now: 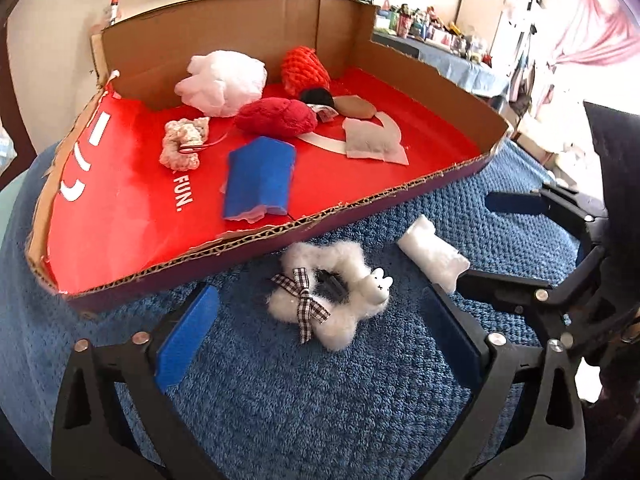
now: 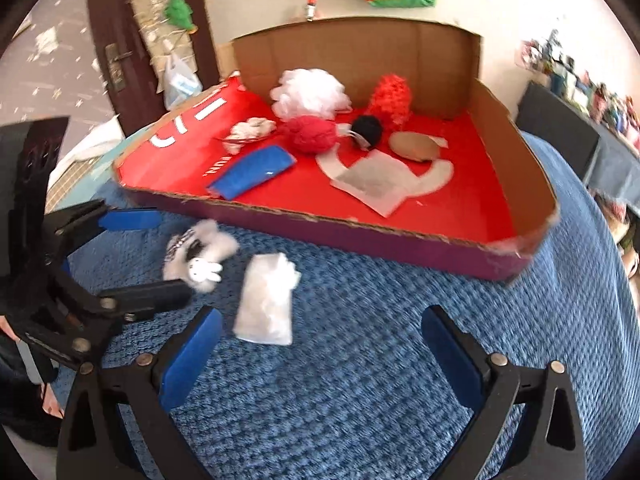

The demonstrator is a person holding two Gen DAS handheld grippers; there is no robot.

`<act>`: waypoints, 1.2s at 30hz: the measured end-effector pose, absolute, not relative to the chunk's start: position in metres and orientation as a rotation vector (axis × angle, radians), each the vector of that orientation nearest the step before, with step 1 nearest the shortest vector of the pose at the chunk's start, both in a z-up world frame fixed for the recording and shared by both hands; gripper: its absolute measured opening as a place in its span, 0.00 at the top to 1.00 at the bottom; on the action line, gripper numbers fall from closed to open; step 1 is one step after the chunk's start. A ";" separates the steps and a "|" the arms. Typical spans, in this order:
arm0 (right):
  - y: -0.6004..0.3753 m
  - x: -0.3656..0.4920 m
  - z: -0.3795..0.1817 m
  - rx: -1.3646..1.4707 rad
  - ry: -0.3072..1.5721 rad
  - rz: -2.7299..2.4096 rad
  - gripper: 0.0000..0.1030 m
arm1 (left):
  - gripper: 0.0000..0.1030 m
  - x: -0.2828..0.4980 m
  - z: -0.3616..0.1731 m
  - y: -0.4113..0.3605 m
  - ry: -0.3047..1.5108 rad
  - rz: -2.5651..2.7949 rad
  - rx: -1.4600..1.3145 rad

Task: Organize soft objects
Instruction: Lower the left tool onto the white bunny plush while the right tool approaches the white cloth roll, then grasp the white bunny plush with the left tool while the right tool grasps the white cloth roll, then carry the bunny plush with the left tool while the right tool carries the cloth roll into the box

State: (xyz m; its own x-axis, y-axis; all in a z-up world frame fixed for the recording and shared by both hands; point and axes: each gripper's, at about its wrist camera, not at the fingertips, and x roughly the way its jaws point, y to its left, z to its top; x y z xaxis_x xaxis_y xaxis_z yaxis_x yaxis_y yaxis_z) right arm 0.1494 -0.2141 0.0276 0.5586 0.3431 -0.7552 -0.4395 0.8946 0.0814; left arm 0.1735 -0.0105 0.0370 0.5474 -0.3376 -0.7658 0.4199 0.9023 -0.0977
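On the blue knitted cover (image 1: 280, 400), in front of the cardboard tray (image 1: 132, 44) — two soft things lie outside it, and both grippers are spread with nothing held.

The left gripper (image 1: 320, 344) has its jaws wide apart on both sides of the fluffy white star clip (image 1: 332, 300), which has a checked bow and a small white bunny; the blue pads do not touch it. Just beside the clip lies a white cotton roll (image 1: 434, 254), also on the cover. The right gripper (image 2: 322, 350) is open above bare cover, the roll near its left finger. Inside the tray, on its red floor, rest a white mesh puff (image 1: 222, 80), a red knitted piece (image 1: 304, 66), a red plush piece (image 1: 276, 116), a blue folded cloth (image 1: 260, 178) and a pale crocheted item (image 1: 182, 144) — all apart from the grippers.
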 end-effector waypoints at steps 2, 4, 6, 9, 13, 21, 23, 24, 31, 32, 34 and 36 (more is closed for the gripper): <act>-0.208 0.149 0.026 -0.147 0.861 0.486 0.07 | 0.22 0.175 0.034 -0.011 0.896 -0.457 0.097; -0.202 0.150 0.024 -0.166 0.860 0.501 0.16 | 0.30 0.178 0.031 -0.011 0.914 -0.461 0.093; -0.196 0.152 0.019 -0.181 0.870 0.518 0.30 | 0.39 0.179 0.028 -0.012 0.913 -0.467 0.093; -0.192 0.152 0.015 -0.193 0.881 0.538 0.66 | 0.49 0.176 0.030 -0.014 0.896 -0.491 0.101; -0.195 0.145 0.023 -0.179 0.828 0.550 0.80 | 0.53 0.167 0.037 -0.009 0.865 -0.493 0.076; -0.203 0.132 0.033 -0.125 0.803 0.558 0.80 | 0.53 0.141 0.058 0.010 0.798 -0.497 0.027; -0.203 0.131 0.032 -0.120 0.802 0.560 0.80 | 0.53 0.140 0.059 0.015 0.795 -0.483 0.022; -0.202 0.131 0.032 -0.118 0.803 0.563 0.80 | 0.53 0.140 0.059 0.017 0.795 -0.480 0.019; -0.200 0.131 0.051 -0.094 0.755 0.592 0.80 | 0.53 0.145 0.081 0.031 0.746 -0.448 0.007; -0.200 0.134 0.055 -0.090 0.746 0.594 0.80 | 0.53 0.149 0.084 0.032 0.743 -0.440 0.010; -0.198 0.144 0.062 -0.084 0.738 0.601 0.80 | 0.53 0.158 0.088 0.036 0.746 -0.424 0.014; -0.196 0.155 0.065 -0.090 0.742 0.589 0.80 | 0.53 0.172 0.089 0.039 0.760 -0.417 0.014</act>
State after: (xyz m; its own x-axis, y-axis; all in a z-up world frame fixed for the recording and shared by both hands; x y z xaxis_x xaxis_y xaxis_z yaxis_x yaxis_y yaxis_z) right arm 0.1550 -0.1957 0.0654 0.5844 0.4733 -0.6592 -0.5349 0.8355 0.1258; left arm 0.1724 0.0388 0.0893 0.6472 -0.3613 -0.6713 0.3712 0.9185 -0.1364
